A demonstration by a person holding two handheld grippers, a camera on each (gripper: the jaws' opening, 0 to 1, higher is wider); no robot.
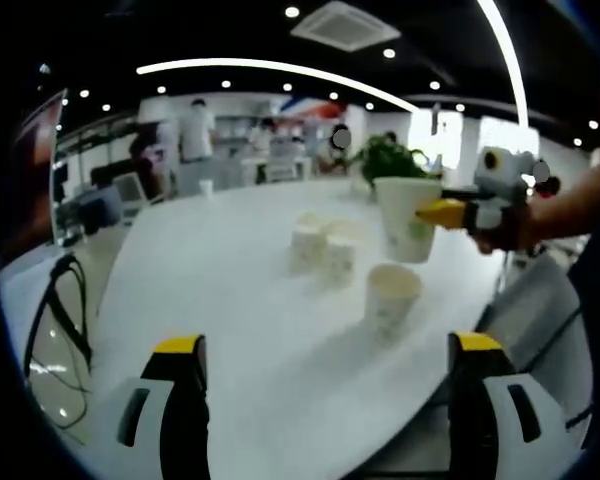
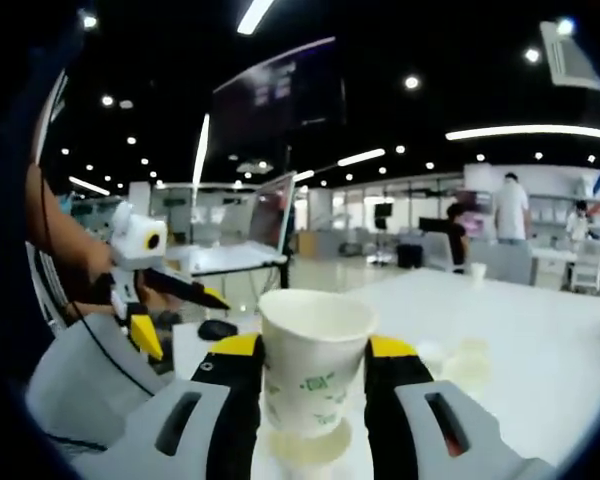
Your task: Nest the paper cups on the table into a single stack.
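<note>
My right gripper pinches a paper cup upright, lifted over the white table, ready to drop into the nearest loose cup; two more cups wait beyond; left gripper jaws spread, idle

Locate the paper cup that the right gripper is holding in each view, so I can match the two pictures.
Left gripper view: the held paper cup is right of centre, lifted above the white table, gripped by the right gripper coming in from the right.
Right gripper view: the same cup is at bottom centre, upright between that gripper's fingers.
Shared landmark: the white table.
</note>
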